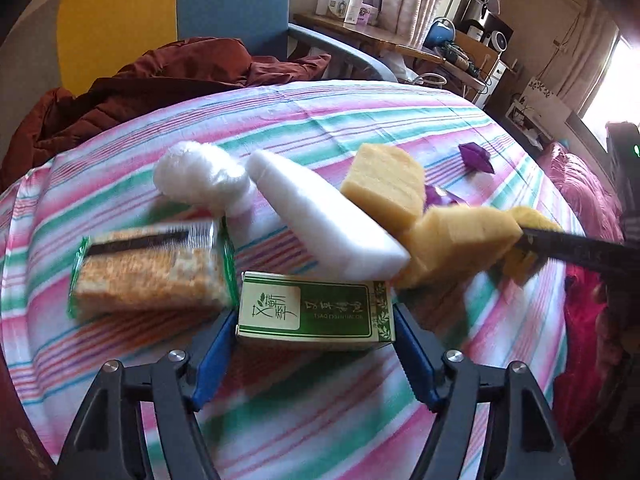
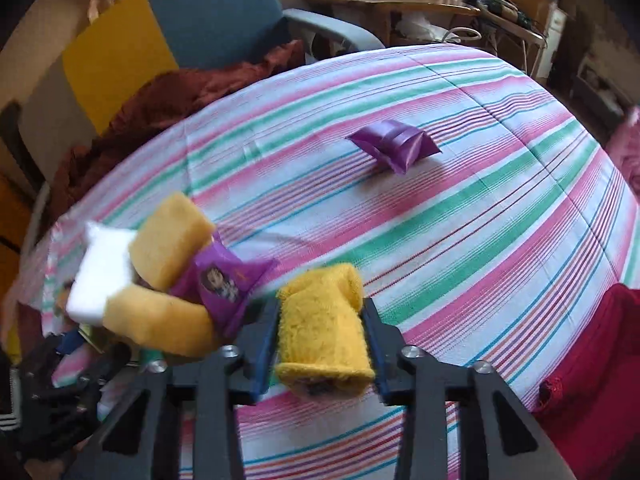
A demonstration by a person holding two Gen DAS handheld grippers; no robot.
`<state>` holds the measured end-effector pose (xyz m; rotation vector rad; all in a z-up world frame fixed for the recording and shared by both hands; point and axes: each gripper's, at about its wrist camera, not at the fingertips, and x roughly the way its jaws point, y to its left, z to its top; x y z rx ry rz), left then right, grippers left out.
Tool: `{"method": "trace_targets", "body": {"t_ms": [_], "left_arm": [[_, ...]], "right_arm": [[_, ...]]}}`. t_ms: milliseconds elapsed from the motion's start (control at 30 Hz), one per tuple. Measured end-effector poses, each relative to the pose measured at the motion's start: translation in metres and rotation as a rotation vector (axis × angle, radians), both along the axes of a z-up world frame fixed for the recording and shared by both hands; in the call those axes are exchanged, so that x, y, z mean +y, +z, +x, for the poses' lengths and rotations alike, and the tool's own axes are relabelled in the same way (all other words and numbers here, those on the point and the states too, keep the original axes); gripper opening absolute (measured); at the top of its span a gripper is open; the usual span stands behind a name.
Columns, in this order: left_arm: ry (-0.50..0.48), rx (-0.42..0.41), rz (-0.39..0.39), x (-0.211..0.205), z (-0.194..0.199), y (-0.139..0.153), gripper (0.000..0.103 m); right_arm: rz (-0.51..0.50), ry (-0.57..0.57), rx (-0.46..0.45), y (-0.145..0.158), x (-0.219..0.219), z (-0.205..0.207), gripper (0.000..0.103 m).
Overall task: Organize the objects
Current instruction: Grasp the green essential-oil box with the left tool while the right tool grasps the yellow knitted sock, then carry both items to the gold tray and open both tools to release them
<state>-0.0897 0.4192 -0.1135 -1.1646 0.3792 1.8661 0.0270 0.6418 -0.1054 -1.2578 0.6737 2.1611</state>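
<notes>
The right claw [image 2: 322, 316] is clenched on a fluffy yellow rolled towel [image 2: 324, 332], whose long axis runs along the fingers, away from the camera. The left claw [image 1: 314, 318] stands released around a flat green-and-white cardboard box [image 1: 312, 306], lying crosswise near the striped bed's [image 1: 360, 120] near edge. Behind the box lie a white foam block [image 1: 320, 216], yellow sponges [image 1: 384, 186] and a wrapped biscuit pack [image 1: 150, 266]; a purple sachet [image 2: 394, 144] lies well apart.

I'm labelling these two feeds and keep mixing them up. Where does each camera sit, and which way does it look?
Left wrist: on the left claw, angled down at the green box between its fingers; the right claw's arm enters from the right.
Right wrist: on the right claw, angled down, shut on a yellow cloth; the left claw shows at lower left.
Shared: striped bedsheet, white block, purple packet.
</notes>
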Motion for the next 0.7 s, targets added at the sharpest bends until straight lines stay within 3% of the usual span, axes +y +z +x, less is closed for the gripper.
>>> {"method": "trace_targets", "body": {"t_ms": [233,467,700], "left_arm": [[0.024,-0.01,0.023,-0.03,0.028,0.003,0.075],[0.072,-0.027,0.077,-0.071,0.048,0.022,0.075],[0.148,0.009,0.145,-0.126,0.059,0.06,0.075]], "right_arm": [[0.043,0.027,0.027,0.014,-0.006,0.003,0.034],[0.109,0.056,0.154,0.044,-0.016,0.01,0.034],[0.131,0.123,0.279,0.067,-0.036,0.012,0.034]]}}
